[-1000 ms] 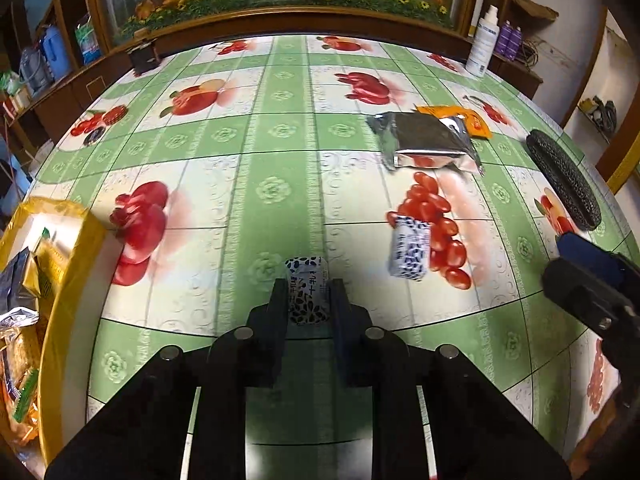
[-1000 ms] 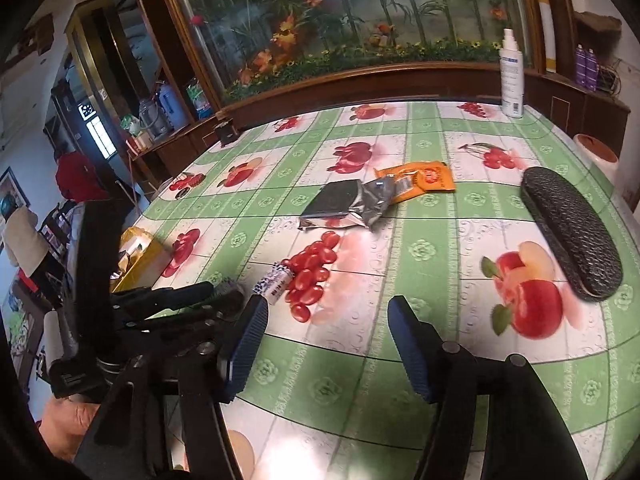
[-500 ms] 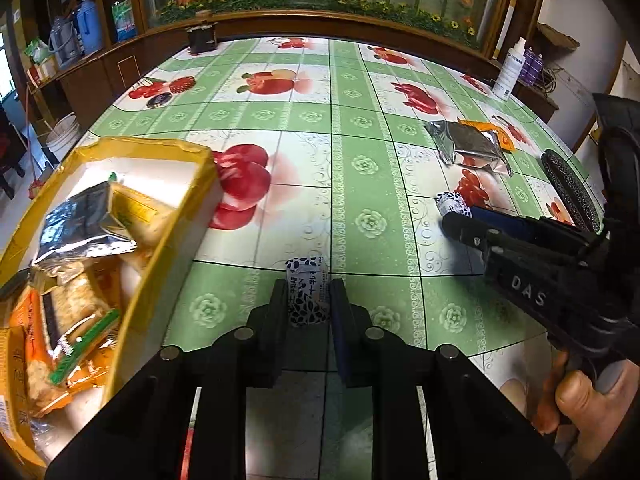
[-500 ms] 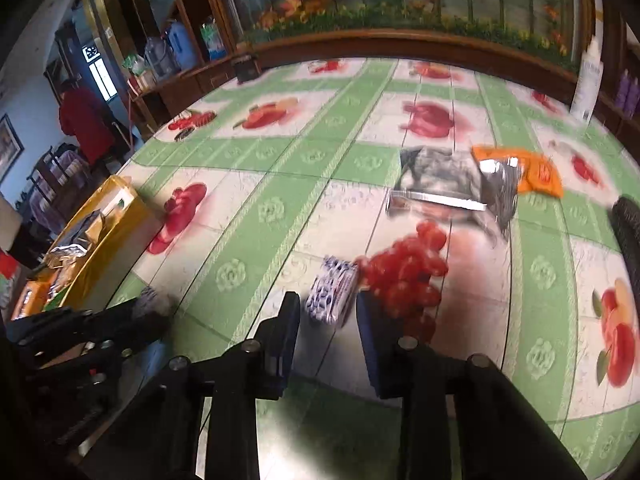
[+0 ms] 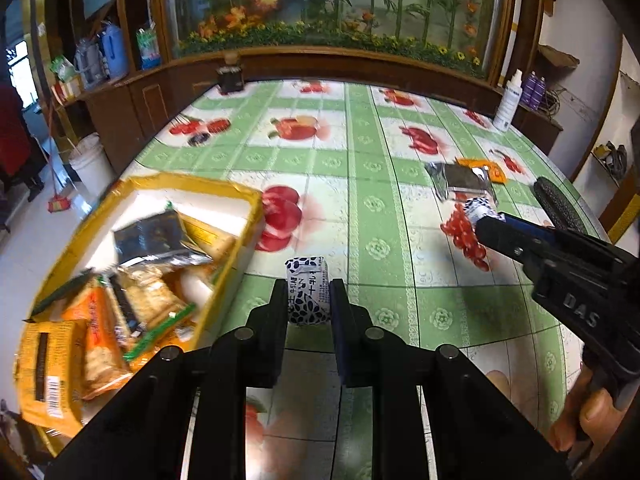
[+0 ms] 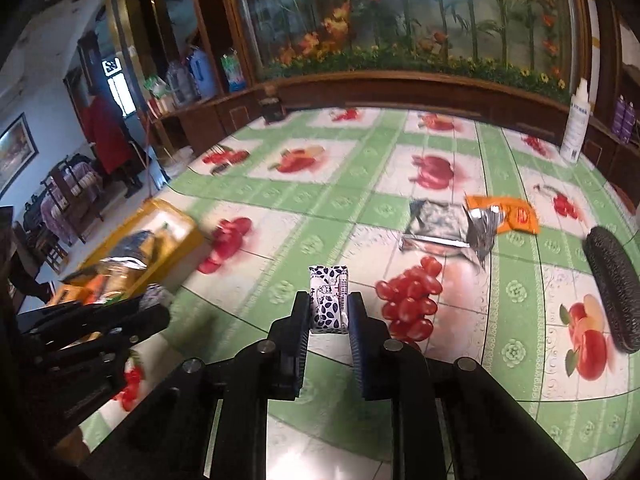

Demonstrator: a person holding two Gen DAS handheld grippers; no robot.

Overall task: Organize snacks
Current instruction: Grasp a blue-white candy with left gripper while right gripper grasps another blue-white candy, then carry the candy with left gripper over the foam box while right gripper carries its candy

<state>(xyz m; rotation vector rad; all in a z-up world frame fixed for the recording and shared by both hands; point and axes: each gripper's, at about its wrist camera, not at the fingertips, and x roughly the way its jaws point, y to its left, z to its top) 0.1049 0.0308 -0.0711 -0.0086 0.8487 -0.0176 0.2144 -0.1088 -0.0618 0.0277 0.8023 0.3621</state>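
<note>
Candy [image 5: 308, 291] sits clamped between left fingers [image 5: 276, 312] (right likewise).

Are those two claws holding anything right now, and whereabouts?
Yes. The left claw pinches a blue-and-white candy by its sides; the right claw pinches a second candy likewise.
</note>
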